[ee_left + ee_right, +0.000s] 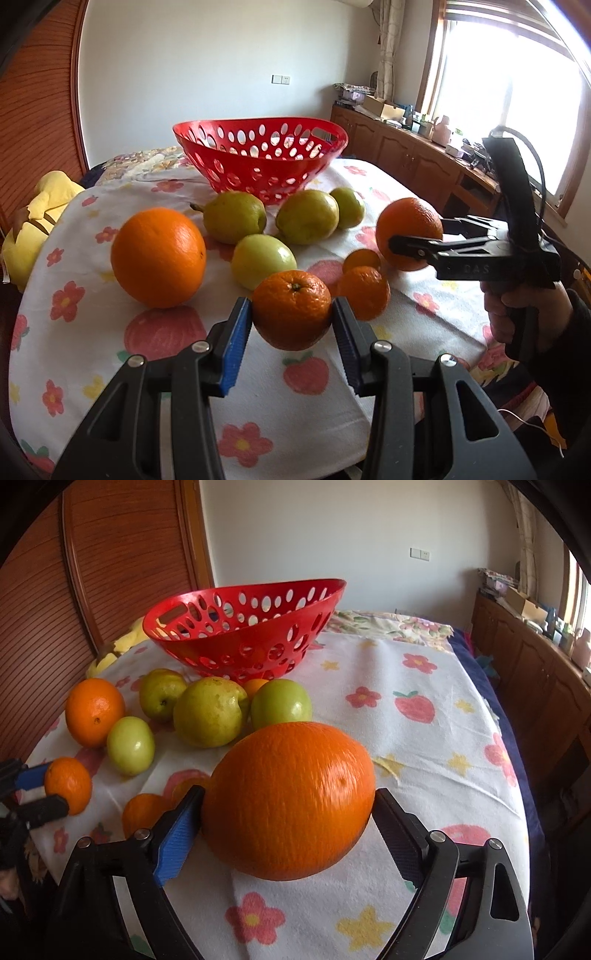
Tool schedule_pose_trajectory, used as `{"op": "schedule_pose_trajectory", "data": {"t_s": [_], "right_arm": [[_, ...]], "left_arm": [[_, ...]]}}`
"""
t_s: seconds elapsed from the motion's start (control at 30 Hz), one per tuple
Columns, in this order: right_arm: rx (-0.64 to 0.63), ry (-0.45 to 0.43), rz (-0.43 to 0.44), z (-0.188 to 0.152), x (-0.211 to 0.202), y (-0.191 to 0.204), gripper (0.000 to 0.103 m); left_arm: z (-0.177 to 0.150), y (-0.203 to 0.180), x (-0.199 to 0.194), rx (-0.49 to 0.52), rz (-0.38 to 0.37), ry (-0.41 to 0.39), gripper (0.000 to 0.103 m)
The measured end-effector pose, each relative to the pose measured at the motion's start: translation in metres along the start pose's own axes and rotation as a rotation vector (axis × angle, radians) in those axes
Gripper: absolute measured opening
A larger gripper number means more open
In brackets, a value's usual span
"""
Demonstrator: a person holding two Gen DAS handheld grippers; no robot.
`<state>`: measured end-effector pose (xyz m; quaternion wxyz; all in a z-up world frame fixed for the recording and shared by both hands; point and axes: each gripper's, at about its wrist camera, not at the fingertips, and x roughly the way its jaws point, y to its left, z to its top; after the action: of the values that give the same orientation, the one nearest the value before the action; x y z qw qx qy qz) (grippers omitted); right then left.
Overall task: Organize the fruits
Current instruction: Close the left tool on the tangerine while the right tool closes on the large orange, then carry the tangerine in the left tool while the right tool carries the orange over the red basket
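Small orange mostly hidden behind pear, apple.

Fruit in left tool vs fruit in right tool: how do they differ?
The mandarin in the left tool is small and slightly flattened; the orange in the right tool is far larger and rounder. The mandarin's green stem button faces up; the orange shows only a dimple. Both are orange citrus, gripped at their sides.

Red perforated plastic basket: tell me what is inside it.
Through the holes of the red perforated plastic basket, only its far wall and daylight show. No fruit is visible inside, though the near wall hides its floor.
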<state>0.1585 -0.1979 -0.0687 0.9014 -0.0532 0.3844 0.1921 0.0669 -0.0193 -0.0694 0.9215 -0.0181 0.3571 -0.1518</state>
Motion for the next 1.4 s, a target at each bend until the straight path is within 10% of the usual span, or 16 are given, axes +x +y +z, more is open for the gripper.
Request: {"op": "schedule_pose_trajectory", "data": {"t_s": [1.4], "right_arm": [[-0.037, 0.029, 0.036, 0.000, 0.002, 0.000, 0.095]], "left_arm": [[0.012, 0.003, -0.002, -0.005, -0.004, -0.019, 0.043]]}}
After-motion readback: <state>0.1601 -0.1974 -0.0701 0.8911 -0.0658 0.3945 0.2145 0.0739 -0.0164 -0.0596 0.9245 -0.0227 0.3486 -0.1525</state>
